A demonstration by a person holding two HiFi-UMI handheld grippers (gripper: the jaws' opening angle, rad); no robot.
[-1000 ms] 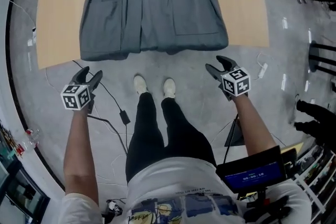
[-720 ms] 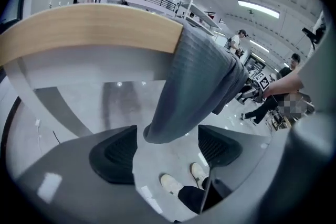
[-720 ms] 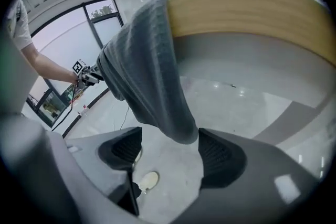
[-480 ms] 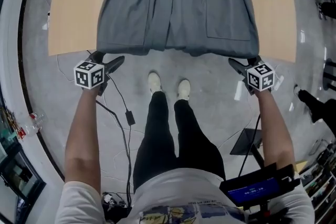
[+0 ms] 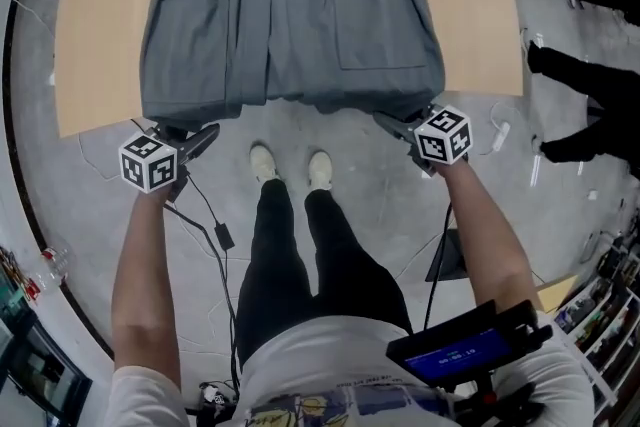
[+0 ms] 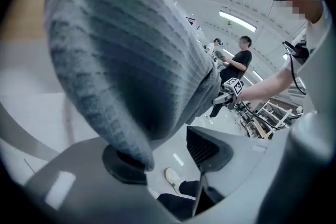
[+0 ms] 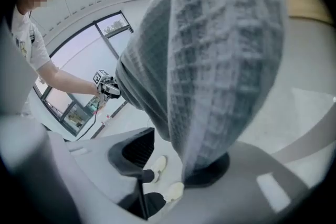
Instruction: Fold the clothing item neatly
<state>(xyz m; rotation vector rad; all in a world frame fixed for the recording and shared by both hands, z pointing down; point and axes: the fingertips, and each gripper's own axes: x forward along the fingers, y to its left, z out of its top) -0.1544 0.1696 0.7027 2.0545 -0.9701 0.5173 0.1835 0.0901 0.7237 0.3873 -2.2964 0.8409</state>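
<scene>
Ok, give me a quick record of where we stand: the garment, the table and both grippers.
garment: grey robe, spread flat, two pockets facing up
surface: wooden table; the robe's hem lies along the near edge
left gripper: at the hem's left corner; jaws have just been closing, fabric between them, resting on one pad, the other not yet on it
right gripper: at the hem's right corner; jaws have just been closing, fabric between them, not yet pinched
fold: not yet begun
</scene>
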